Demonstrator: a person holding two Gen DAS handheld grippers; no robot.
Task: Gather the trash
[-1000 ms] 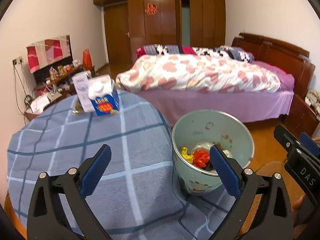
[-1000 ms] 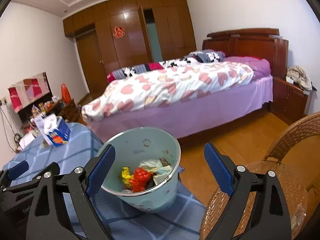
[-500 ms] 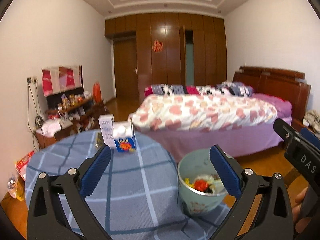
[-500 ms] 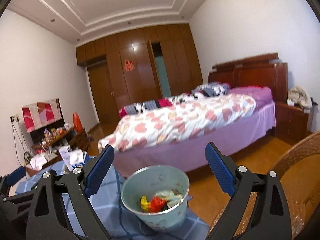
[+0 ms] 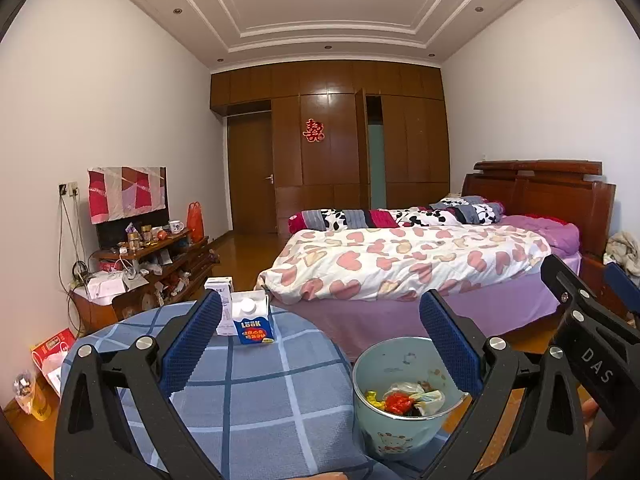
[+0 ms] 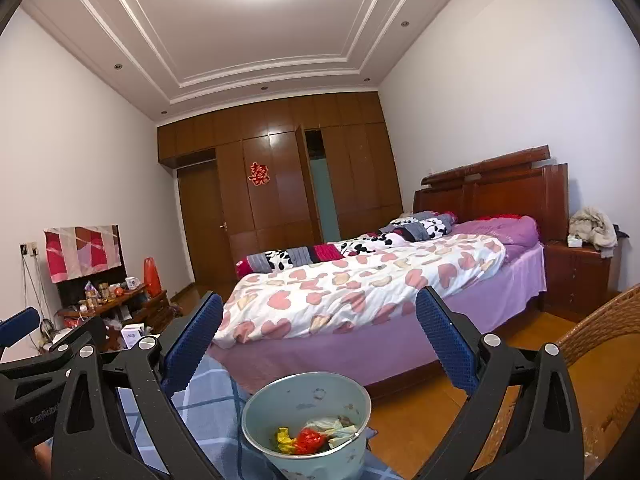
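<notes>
Currently both spread wide, nothing gripped. Left hand-held gripper [image 5: 320,334]: blue pads apart, empty, over the round bench with blue checked cloth [image 5: 256,392]. Right hand-held gripper [image 6: 320,336]: jaws have just been opening, nothing between them. Pale green metal trash bucket [image 5: 394,430] sits at the bench's right edge, holding crumpled red, yellow and white wrappers [image 5: 404,398]. Blue-and-white milk carton [image 5: 253,322] stands upright at the far edge, untouched.
</notes>
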